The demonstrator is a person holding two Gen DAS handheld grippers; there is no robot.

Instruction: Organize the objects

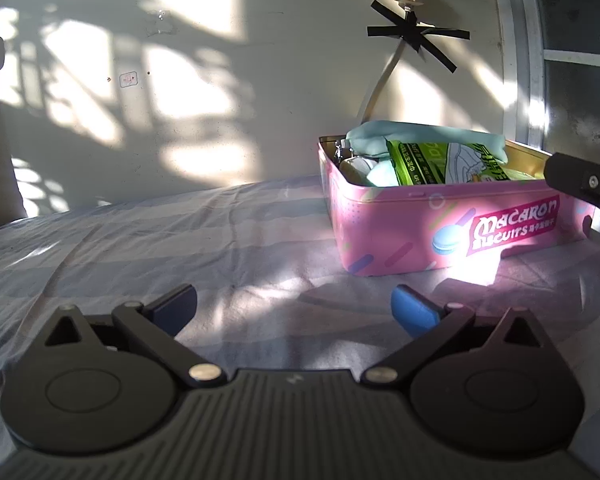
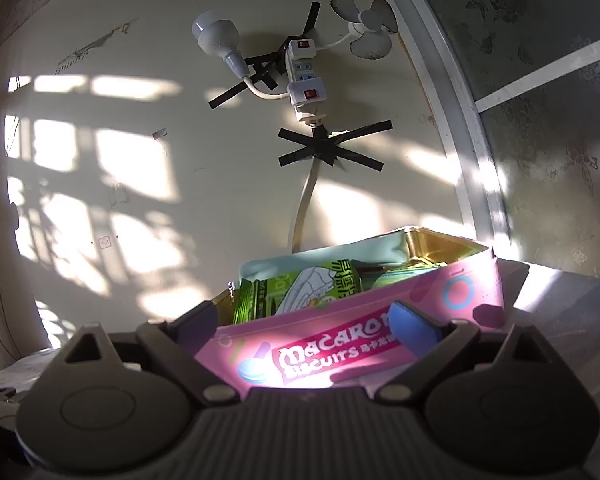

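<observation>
Left wrist: left tongs [image 1: 294,308] spread, empty; tin [image 1: 440,224] ahead-right; right tongs [image 2: 302,320] spread.

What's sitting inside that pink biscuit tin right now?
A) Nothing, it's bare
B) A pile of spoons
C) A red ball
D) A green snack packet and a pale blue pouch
D: the open pink tin holds a green snack packet with a pale blue pouch lying behind it, and both poke above the rim.
</observation>
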